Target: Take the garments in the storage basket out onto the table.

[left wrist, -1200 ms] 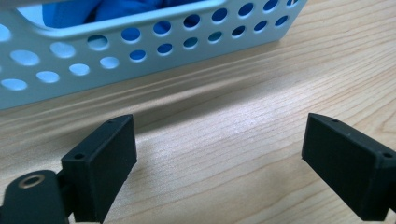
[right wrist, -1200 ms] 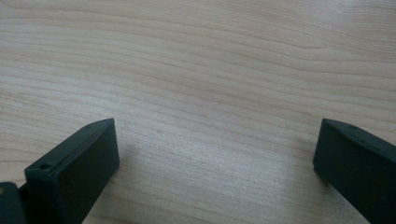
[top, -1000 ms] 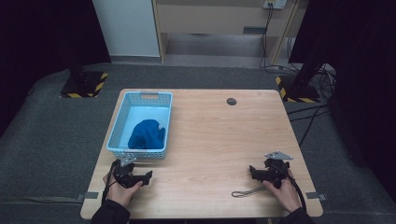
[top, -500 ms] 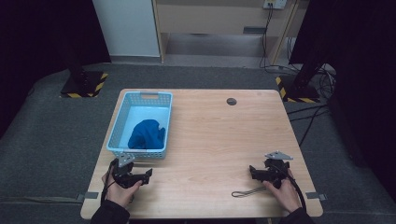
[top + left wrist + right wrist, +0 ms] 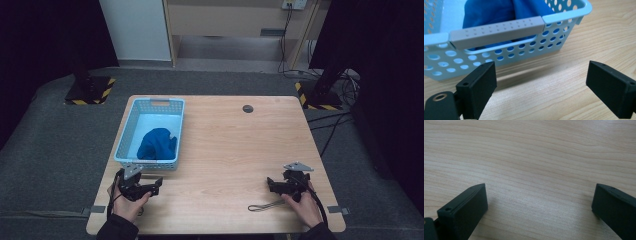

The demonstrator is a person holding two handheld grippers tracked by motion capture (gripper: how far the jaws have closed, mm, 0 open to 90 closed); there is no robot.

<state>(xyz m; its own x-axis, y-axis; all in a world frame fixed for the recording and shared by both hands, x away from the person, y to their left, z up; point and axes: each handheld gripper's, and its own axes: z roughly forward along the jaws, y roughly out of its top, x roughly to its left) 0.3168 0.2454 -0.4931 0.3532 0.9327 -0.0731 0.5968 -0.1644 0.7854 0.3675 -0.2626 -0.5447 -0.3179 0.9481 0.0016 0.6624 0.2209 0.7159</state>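
Note:
A light blue perforated basket (image 5: 129, 131) sits on the left half of the wooden table and holds a crumpled blue cloth (image 5: 156, 144). My left gripper (image 5: 156, 186) rests low at the table's front left, just in front of the basket's near wall, open with nothing between its jaws. In the left gripper view the basket (image 5: 486, 53) with its grey handle bar (image 5: 496, 32) is close ahead and the blue cloth (image 5: 491, 11) shows inside. My right gripper (image 5: 270, 184) lies at the front right, open over bare wood (image 5: 531, 170).
A small dark round grommet (image 5: 247, 108) is set in the table's far middle. A cable loop (image 5: 265, 205) lies on the table by the right hand. Dark stands with yellow-black striped bases (image 5: 89, 91) flank the table on the grey floor.
The left gripper has shifted slightly on the table in front of the basket. The right gripper and the basket have stayed put.

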